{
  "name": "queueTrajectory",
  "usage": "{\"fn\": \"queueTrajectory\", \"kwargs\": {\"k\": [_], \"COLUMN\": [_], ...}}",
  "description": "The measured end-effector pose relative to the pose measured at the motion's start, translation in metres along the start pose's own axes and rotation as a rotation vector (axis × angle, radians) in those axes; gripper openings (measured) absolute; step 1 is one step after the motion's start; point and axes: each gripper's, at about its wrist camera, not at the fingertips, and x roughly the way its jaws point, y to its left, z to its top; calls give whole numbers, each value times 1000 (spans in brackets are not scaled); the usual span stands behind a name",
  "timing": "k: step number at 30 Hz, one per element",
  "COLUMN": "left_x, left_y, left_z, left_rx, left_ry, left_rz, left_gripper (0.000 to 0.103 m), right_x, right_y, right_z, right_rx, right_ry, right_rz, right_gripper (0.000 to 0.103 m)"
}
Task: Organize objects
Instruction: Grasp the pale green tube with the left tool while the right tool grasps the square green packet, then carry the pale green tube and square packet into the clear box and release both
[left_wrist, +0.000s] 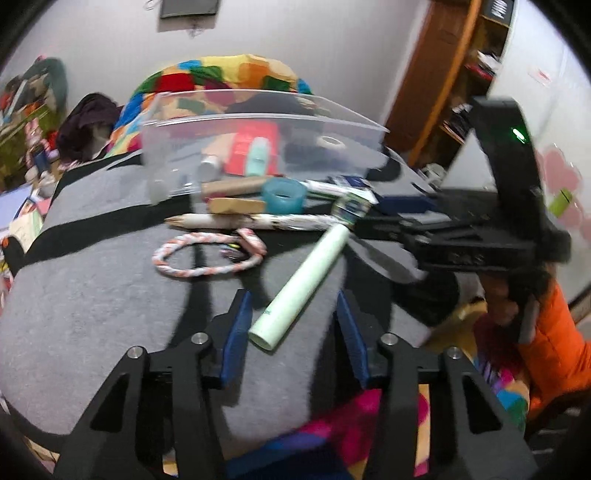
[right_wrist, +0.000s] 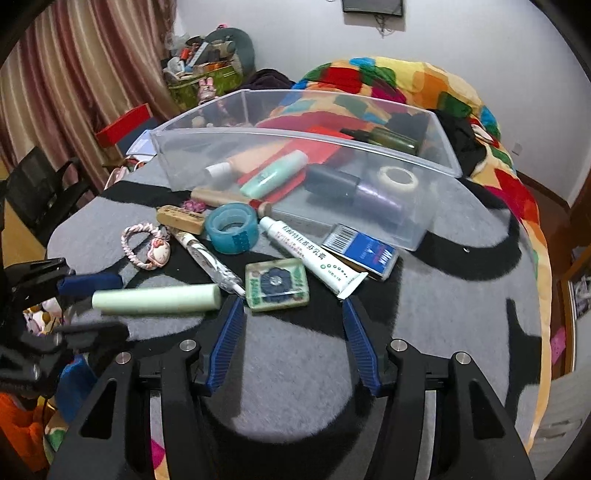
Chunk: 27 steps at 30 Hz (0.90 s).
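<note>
A pale green tube (left_wrist: 301, 282) (right_wrist: 157, 299) lies on the grey and black blanket (left_wrist: 92, 295). My left gripper (left_wrist: 293, 299) is open, its jaws either side of the tube's near end. In the right wrist view it (right_wrist: 92, 306) straddles the tube's left end. My right gripper (right_wrist: 293, 304) is open and empty, just short of a green soap box (right_wrist: 277, 284). In the left wrist view it (left_wrist: 373, 236) comes in from the right, open. A clear plastic bin (right_wrist: 436, 155) (left_wrist: 258, 122) behind holds bottles, a tape roll and a red packet.
Loose on the blanket: a braided bracelet (right_wrist: 144, 245), a white tube of cream (right_wrist: 314, 254), a blue tape ring (right_wrist: 232, 228), a blue box (right_wrist: 364, 251), a patterned pen (right_wrist: 208, 260), a wooden block (right_wrist: 181, 219). A colourful quilt (right_wrist: 406, 85) lies behind.
</note>
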Motion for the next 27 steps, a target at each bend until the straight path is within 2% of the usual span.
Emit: {"fn": "queueTrajectory", "kwargs": {"k": [1, 6, 12, 14, 16, 18, 27], "left_x": [0, 8, 27, 32, 36, 36, 24], "left_y": [-4, -10, -19, -22, -23, -22, -18], "left_z": [0, 7, 19, 23, 24, 24, 20], "left_rx": [16, 60, 113, 122, 132, 128, 73], "left_ry": [5, 24, 35, 28, 11, -1, -13], "left_rz": [1, 13, 18, 25, 49, 63, 63], "left_gripper": [45, 45, 45, 38, 24, 15, 15], "right_x": [2, 6, 1, -4, -7, -12, -33], "right_y": [1, 1, 0, -3, -7, -12, -21], "right_z": [1, 5, 0, -3, -6, -10, -16], "right_rx": [-8, -22, -18, -4, 12, 32, 86], "right_ry": [2, 3, -11, -15, -18, -20, -68], "right_rz": [-2, 18, 13, 13, 12, 13, 13], "right_gripper": [51, 31, 31, 31, 31, 31, 31]}}
